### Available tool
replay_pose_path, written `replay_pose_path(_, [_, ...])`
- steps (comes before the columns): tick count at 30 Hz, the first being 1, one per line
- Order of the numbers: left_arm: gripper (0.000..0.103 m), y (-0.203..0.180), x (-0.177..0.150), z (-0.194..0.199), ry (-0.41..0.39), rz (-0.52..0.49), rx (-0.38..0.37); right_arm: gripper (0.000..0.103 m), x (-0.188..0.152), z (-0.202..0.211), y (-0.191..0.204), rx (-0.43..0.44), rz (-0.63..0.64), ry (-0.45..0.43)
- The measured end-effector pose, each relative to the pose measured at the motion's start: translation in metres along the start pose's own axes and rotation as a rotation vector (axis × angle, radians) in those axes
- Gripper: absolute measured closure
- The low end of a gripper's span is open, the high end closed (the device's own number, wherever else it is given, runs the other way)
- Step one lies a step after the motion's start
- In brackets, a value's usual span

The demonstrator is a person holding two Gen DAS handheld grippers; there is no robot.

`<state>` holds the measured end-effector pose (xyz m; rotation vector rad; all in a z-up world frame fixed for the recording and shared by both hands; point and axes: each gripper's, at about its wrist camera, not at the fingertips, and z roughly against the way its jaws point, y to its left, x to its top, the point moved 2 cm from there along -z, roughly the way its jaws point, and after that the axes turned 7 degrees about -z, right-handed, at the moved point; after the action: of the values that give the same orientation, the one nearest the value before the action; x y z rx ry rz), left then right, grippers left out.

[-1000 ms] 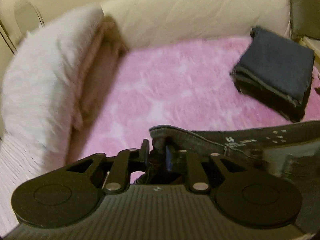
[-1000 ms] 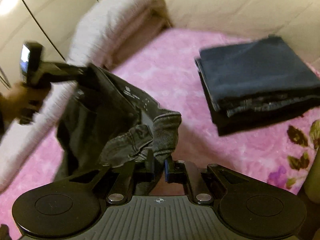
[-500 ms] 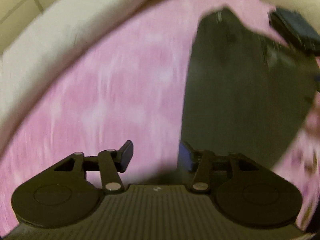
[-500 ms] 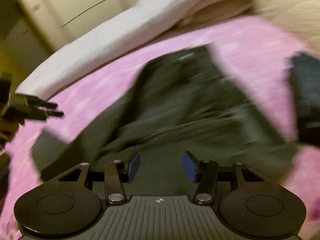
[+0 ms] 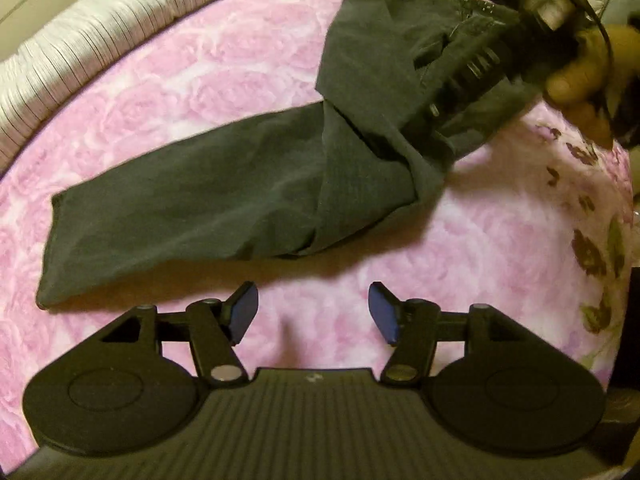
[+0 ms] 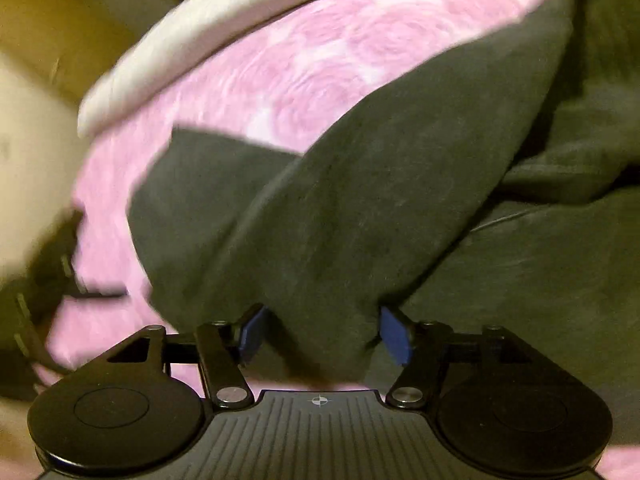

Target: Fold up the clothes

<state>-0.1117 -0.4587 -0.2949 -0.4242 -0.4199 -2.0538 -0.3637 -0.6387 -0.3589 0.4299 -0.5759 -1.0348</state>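
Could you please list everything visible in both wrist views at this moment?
Trousers: one pair, dark grey, spread on the blanket, one leg lying over the other.
Blanket: one, pink with rose pattern, under the trousers.
Cushion: one, white and ribbed, along the blanket's far left edge.
Left gripper: one, black with blue pads, open over bare blanket, near the trousers.
Right gripper: one, black with blue pads, open, trouser fabric between the pads.
Right hand: one, holding the right gripper, upper right of the left view.
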Motion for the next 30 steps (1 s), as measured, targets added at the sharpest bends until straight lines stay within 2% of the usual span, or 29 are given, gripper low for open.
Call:
replay_pose_path(1, [0.047, 0.000, 0.000, 0.003, -0.016, -0.005, 0.008, 0.085, 0.006, 0.004, 0.002, 0.021, -0.047, -0.010])
replay_pose_path(2, [0.047, 0.001, 0.001, 0.006, -0.035, -0.009, 0.013, 0.090, 0.013, 0.012, 0.009, 0.043, -0.064, -0.021])
replay_pose_path(5, [0.042, -0.002, 0.013, 0.011, -0.096, -0.028, 0.018, 0.094, 0.034, 0.034, 0.030, 0.108, -0.112, -0.054])
replay_pose_path(8, [0.039, -0.008, 0.030, 0.012, -0.144, -0.052, 0.042, 0.095, 0.067, 0.052, 0.056, 0.162, -0.124, -0.099])
replay_pose_path(14, [0.039, 0.002, 0.067, -0.002, -0.162, -0.015, 0.190, 0.095, 0.154, 0.057, 0.088, 0.279, -0.203, -0.177])
replay_pose_path(18, [0.039, 0.026, 0.084, -0.016, -0.151, 0.056, 0.267, 0.094, 0.204, 0.041, 0.097, 0.283, -0.226, -0.253])
replay_pose_path(24, [0.039, 0.060, 0.099, -0.040, -0.116, 0.070, 0.228, 0.093, 0.254, 0.009, 0.091, 0.318, -0.308, -0.319])
replay_pose_path(26, [0.040, 0.071, 0.103, -0.049, -0.105, 0.072, 0.210, 0.088, 0.262, 0.007, 0.085, 0.319, -0.329, -0.334])
replay_pose_path(28, [0.083, 0.083, 0.108, -0.057, -0.093, 0.074, 0.192, 0.087, 0.261, 0.007, 0.078, 0.290, -0.301, -0.332])
replay_pose_path(29, [0.096, 0.088, 0.110, -0.061, -0.088, 0.076, 0.183, 0.083, 0.259, 0.008, 0.075, 0.269, -0.276, -0.327])
replay_pose_path(30, [0.097, 0.094, 0.112, -0.065, -0.082, 0.077, 0.174, 0.080, 0.256, 0.008, 0.071, 0.248, -0.251, -0.323])
